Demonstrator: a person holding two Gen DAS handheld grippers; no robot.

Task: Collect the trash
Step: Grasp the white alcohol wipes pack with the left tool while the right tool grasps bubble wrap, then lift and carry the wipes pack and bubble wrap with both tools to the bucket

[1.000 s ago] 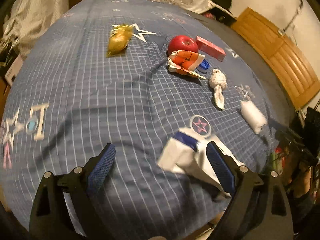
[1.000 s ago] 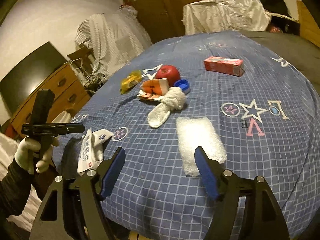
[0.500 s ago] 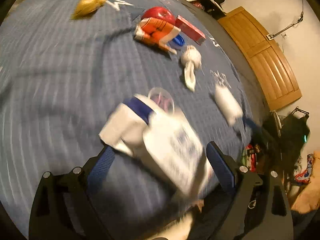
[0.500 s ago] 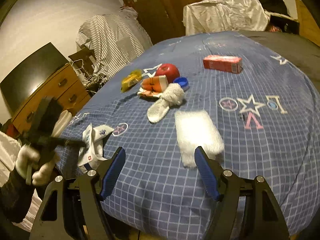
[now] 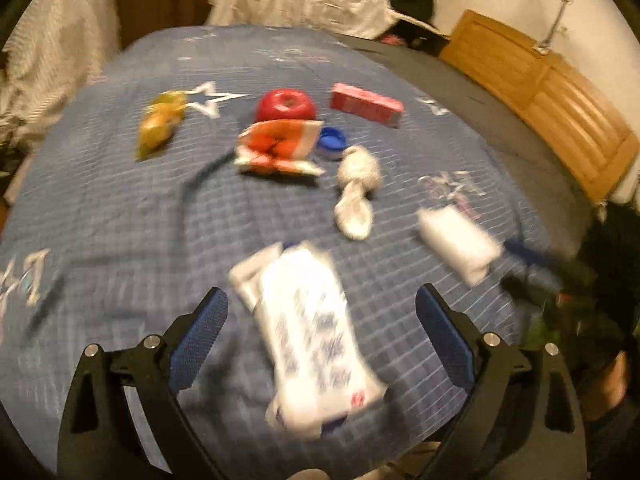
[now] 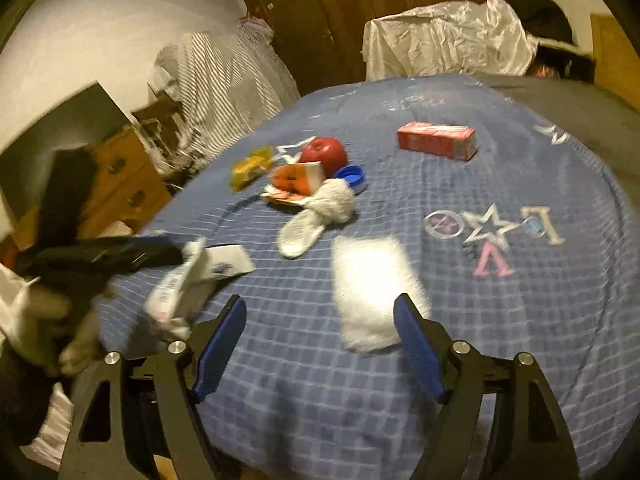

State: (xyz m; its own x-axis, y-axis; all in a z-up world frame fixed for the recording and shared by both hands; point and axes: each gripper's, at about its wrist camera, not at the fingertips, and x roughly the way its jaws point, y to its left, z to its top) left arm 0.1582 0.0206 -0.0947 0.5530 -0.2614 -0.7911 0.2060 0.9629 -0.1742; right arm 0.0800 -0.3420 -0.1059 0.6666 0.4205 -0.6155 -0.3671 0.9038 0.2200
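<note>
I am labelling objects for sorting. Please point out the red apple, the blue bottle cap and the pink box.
red apple [image 5: 286, 105], left wrist view, its top near the stem.
blue bottle cap [image 6: 352, 175], right wrist view, its rim.
pink box [image 6: 436, 141], right wrist view, its long side.

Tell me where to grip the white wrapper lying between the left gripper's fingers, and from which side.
Probably grip the white wrapper across its narrow middle, coming straight down with the left gripper. It lies flat on the blue bedspread with its long axis running away from the camera, so the open fingers already flank its long edges. The picture is blurred, so the folds are unclear.
</note>
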